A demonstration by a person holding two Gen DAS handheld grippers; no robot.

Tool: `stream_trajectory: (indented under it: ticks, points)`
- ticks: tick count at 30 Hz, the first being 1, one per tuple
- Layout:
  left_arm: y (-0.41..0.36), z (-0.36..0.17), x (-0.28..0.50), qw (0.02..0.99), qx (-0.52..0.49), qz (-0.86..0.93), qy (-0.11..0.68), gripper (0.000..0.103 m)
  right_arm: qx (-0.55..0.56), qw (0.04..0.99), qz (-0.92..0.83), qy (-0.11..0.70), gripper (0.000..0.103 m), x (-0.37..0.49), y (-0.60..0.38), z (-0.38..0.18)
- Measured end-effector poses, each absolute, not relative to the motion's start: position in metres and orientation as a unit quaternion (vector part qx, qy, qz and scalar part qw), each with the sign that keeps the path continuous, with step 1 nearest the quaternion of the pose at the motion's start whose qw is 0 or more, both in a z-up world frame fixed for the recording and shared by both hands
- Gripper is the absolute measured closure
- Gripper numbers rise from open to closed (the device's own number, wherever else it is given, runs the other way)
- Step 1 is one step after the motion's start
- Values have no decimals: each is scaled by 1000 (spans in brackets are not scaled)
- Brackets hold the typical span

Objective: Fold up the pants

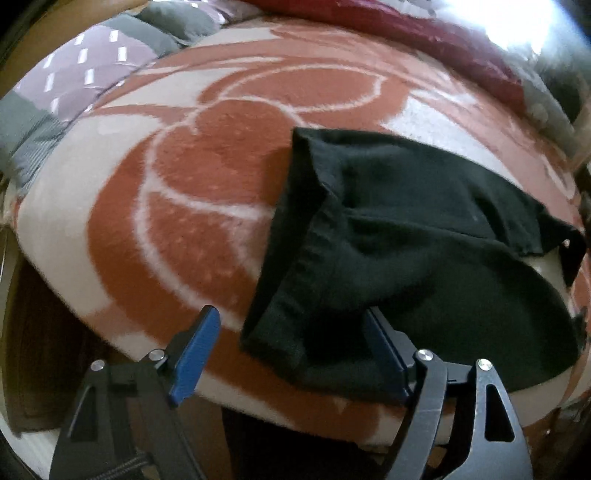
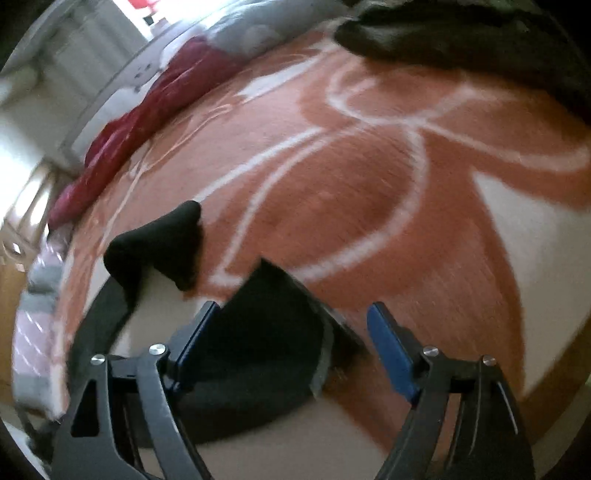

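**Both grippers open over dark pants on blanket**

Left gripper (image 1: 291,334): jaws spread wide, grasping nothing. Its right finger (image 1: 384,354) lies against or under a fold of the black pants (image 1: 406,236); the left finger stands clear over the orange-and-cream blanket (image 1: 184,184).

Pants: bunched and partly folded near the blanket's front edge, hem band turned up.

Right gripper (image 2: 295,332): jaws likewise spread, nothing clamped. A dark fabric corner (image 2: 266,332) of the pants sits between the fingers, beside the left one. Blanket (image 2: 406,221) beneath. View blurred.

Red cloth (image 1: 424,33) lies along the far edge.
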State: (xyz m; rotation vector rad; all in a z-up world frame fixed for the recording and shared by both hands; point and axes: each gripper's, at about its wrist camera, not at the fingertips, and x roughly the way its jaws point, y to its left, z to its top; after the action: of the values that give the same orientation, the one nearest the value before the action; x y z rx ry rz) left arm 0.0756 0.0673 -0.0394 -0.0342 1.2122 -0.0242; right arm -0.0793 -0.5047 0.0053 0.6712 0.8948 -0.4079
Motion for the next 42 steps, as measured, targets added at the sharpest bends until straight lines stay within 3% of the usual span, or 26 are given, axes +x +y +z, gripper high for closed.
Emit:
stream_trajectory:
  ticks: [2,3,4,5,6,10,14,18,22,23,26,27,32,37,38,39,40,41,42]
  points:
    - [61,-48,84,809,-25,-16,587,23,288,823,-189,451,21,-49,-499,-3]
    - [60,-58,91,793,-44,-24,607,28,269,819,-188,471,22,-38,-495,-10]
    - [59,-63,91,784,-57,-29,618,32,244,816,-180,492,28,-27,-490,-17]
    - [57,-65,92,781,-57,-28,622,37,223,819,-174,498,75,-24,-485,-18]
    - [55,-64,92,784,-49,-24,618,37,190,822,-171,509,96,-22,-477,-17]
    - [49,-63,90,793,-18,-16,608,36,207,846,-204,447,96,-45,-492,9]
    - [52,-67,91,787,-17,-12,617,33,234,793,-284,486,98,-58,-535,-24]
    - [60,-46,83,794,-22,-32,607,39,309,786,-288,451,97,-83,-556,-17]
    - [73,-7,96,826,-29,-37,561,27,347,811,-207,423,93,-69,-548,8]
    - [75,-2,106,832,-32,-31,553,21,359,811,-183,424,83,-60,-542,9]
    - [86,-2,146,823,-59,-15,564,21,421,799,-117,414,33,-26,-520,1]
    - [88,-9,161,813,-75,-18,577,21,442,795,-99,403,31,-17,-510,0]
    - [78,-41,195,771,-121,-44,623,21,582,724,9,370,31,20,-464,-29]
    - [62,-71,219,754,-139,-42,640,23,683,665,-19,301,31,31,-467,-64]
    - [61,-72,222,757,-136,-37,638,28,711,645,-36,277,31,29,-474,-77]
    - [60,-72,223,759,-130,-29,637,36,728,631,-43,263,38,28,-479,-85]
    - [60,-72,222,759,-126,-21,638,41,737,623,-49,256,55,28,-485,-91]
    - [63,-71,221,761,-128,-18,636,43,724,636,-66,261,88,28,-493,-87]
    - [65,-69,219,763,-131,-20,633,50,691,671,-73,258,89,28,-503,-69]
